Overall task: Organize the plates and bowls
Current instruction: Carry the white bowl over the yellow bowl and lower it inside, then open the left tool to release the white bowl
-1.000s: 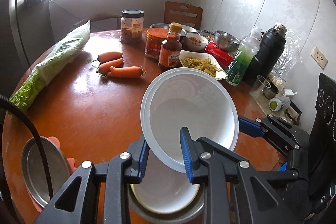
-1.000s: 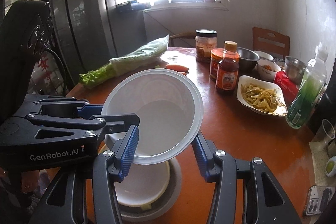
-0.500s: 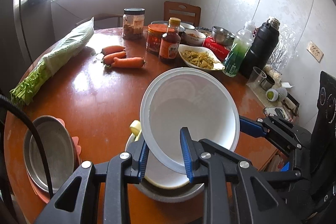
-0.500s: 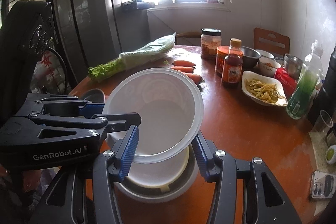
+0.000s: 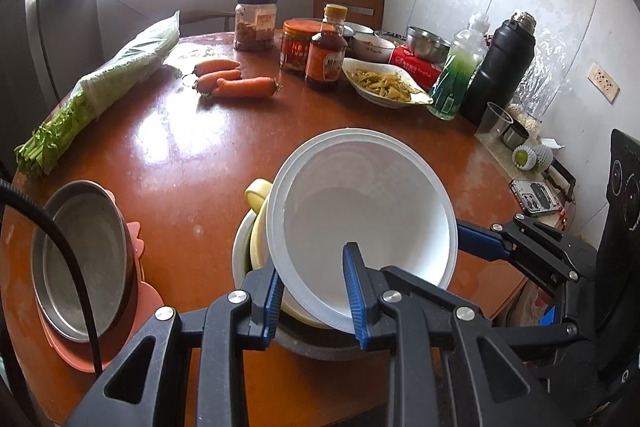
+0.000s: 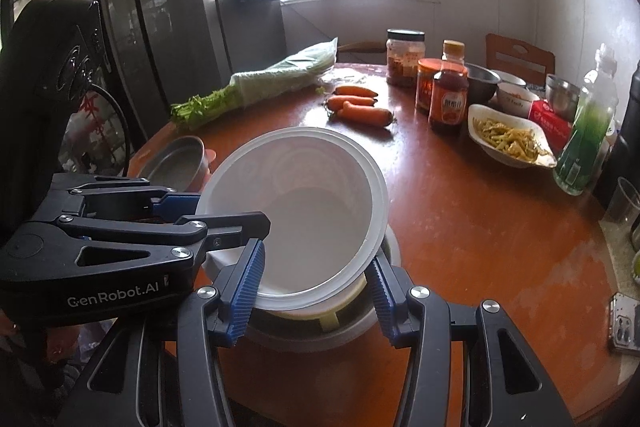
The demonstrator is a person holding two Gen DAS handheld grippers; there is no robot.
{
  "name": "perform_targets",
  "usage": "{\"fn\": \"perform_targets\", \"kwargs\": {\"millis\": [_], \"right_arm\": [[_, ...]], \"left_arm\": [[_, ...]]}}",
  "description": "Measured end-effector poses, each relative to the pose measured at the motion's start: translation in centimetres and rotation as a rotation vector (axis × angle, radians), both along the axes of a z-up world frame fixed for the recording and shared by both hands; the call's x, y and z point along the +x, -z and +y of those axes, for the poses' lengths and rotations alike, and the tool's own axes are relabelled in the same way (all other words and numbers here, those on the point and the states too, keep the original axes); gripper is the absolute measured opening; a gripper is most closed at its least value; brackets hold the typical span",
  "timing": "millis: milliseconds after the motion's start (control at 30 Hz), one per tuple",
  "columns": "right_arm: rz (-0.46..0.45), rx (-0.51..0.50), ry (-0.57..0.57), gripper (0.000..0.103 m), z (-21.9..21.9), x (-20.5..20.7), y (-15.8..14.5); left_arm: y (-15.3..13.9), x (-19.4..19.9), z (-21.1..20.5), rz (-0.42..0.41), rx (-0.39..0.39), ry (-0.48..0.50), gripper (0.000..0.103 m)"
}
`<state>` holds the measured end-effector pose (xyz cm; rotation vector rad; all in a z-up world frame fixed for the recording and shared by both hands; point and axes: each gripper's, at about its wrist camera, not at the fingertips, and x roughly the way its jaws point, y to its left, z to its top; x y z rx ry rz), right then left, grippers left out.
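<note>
A white plastic bowl (image 5: 368, 211) is held tilted above a stack: a cream-yellow bowl (image 5: 260, 223) nested in a grey metal bowl (image 5: 320, 347). My left gripper (image 5: 314, 301) is shut on the white bowl's near rim, one finger inside, one outside. In the right wrist view my right gripper (image 6: 316, 285) stands wider around the white bowl (image 6: 296, 215) near its rim; whether its pads press the bowl I cannot tell. The stack (image 6: 336, 327) shows under it. A steel bowl (image 5: 84, 259) sits on a pink plate (image 5: 136, 331) at the left.
On the round red-brown table (image 5: 192, 163): three carrots (image 5: 236, 83), bagged celery (image 5: 108, 79), jars and a sauce bottle (image 5: 326, 55), a dish of food (image 5: 384, 83), a green bottle (image 5: 456, 75), a black flask (image 5: 500, 67). The table's edge is close at the right.
Both grippers have pulled back and risen with the white bowl. The stack below shows more, and the steel bowl on the pink plate has come fully into view.
</note>
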<state>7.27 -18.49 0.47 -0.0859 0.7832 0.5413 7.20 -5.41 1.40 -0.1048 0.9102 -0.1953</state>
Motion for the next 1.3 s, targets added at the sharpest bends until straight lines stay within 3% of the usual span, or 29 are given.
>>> {"fn": "perform_targets", "kwargs": {"millis": [633,1300], "right_arm": [[0.051,-0.001,-0.001,0.053,0.3,1.2,2.3],[0.045,-0.046,0.018,0.054,0.5,1.3,3.4]], "left_arm": [[1.7,0.7,0.1,0.029,0.014,-0.008,0.028],[2.4,1.0,-0.2,0.046,0.021,0.003,0.028]]}}
